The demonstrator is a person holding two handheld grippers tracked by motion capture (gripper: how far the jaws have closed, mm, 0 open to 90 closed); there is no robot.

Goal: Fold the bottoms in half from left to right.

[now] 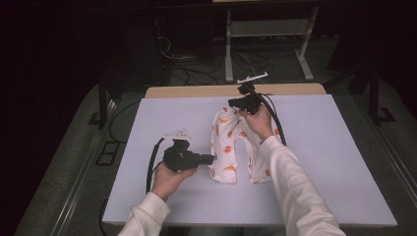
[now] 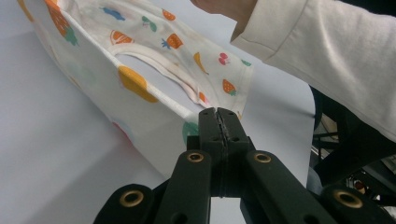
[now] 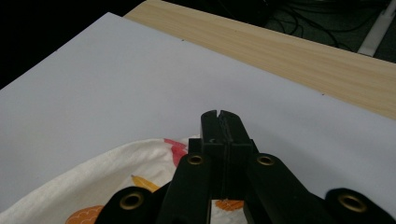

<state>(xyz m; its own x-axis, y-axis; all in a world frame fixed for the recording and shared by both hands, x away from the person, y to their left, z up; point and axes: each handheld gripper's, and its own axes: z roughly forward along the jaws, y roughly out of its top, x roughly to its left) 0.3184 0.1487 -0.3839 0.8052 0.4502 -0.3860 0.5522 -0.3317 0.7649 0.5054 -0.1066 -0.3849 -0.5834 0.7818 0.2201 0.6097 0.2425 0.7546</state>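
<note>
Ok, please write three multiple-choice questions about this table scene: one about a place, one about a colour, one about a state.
1. Where does the printed cloth lie?
A. on the white board
B. on the floor
C. on the bare wood strip

2. What colour is the person's sleeve?
A. red
B. white
C. black

3. How do the jaws of the left tool stand?
A. wide open
C. shut together
B. open around a cup

Answers:
1 A, the high view shows the cloth on the white board.
2 B, both forearms come in white.
3 C, the left gripper view shows the two jaws pressed together at the cloth's edge; whether they pinch cloth I cannot tell.
</note>
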